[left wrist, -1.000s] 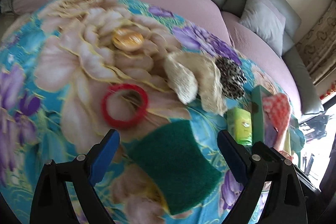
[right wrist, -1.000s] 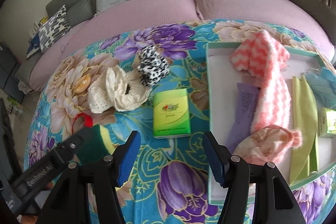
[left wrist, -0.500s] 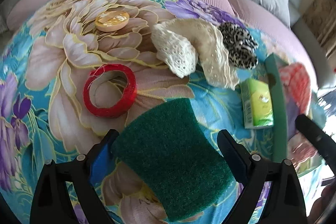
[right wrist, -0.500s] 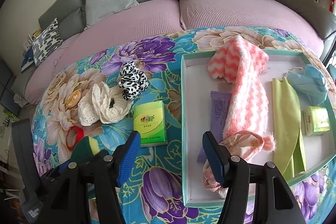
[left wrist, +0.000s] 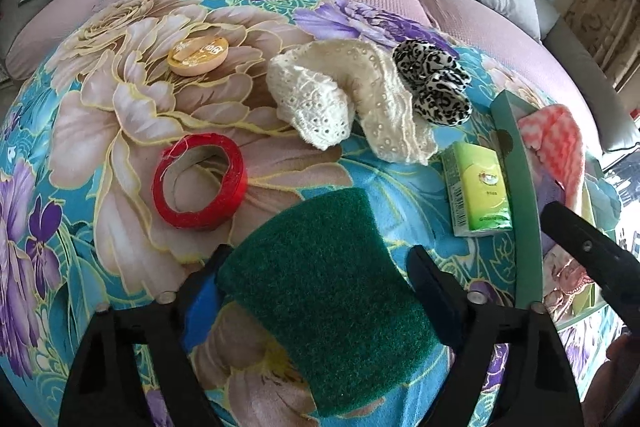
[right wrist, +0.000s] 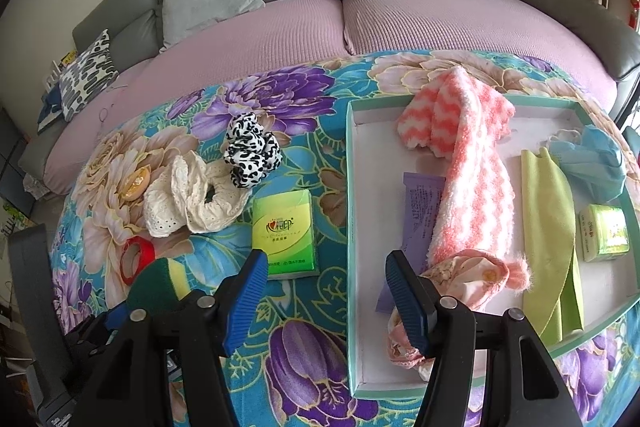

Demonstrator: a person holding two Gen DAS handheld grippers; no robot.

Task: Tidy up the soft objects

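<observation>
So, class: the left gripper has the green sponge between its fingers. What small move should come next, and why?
Probably carry the green sponge rightward over the tray rim. The left gripper looks shut on it, lifted off the cloth, and the tray already holds soft things such as the pink striped towel. The right gripper hangs open and empty, out of the way.

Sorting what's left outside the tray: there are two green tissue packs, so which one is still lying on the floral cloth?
The larger flat green tissue pack beside the cream lace scrunchie; the smaller one already sits inside the teal-rimmed tray.
</observation>
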